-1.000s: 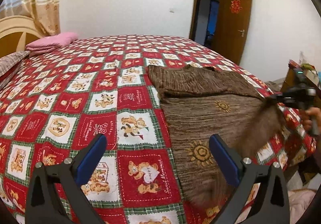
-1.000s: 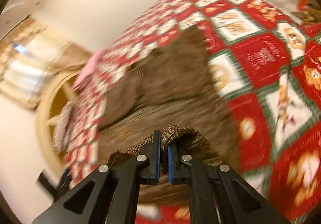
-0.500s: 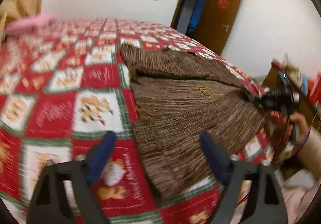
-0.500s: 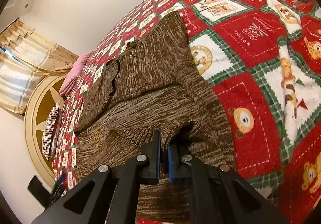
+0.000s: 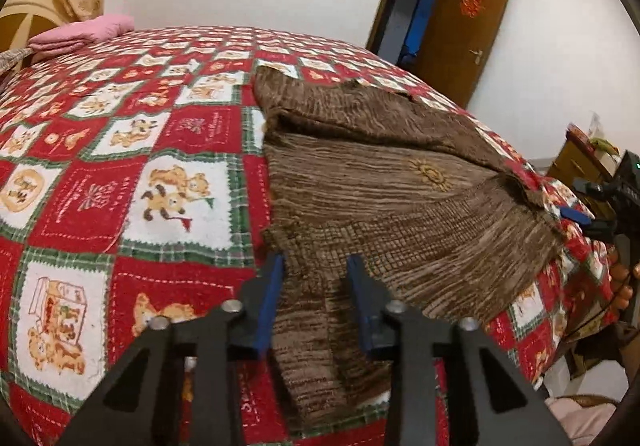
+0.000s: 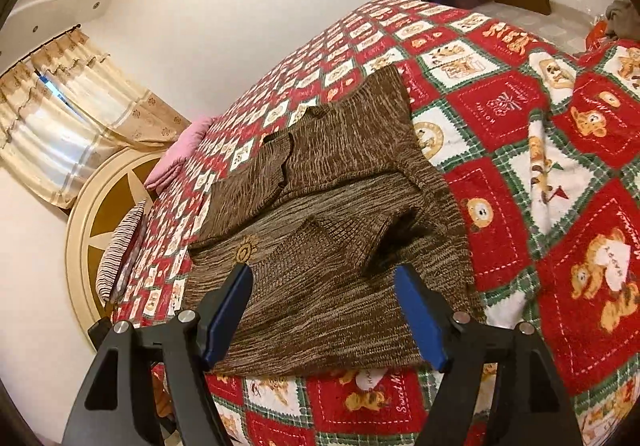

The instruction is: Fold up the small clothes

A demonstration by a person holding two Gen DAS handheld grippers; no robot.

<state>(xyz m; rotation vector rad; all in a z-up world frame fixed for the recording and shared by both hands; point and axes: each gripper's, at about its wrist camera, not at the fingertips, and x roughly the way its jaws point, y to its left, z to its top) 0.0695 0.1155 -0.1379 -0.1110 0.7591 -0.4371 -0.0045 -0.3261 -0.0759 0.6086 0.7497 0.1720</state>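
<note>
The brown knit sweater (image 5: 400, 182) lies spread on the bed's red teddy-bear quilt (image 5: 120, 150), toward the near right edge, one sleeve folded across its body. The left tongs (image 5: 316, 274) are partly spread, blue pads either side of a rumpled bit of hem at the sweater's near left corner, not yet pinching it. The right tongs (image 6: 324, 286) hang wide apart just above the near hem, gripping nothing. A pink pillow (image 5: 80, 32) sits at the far left.
</note>
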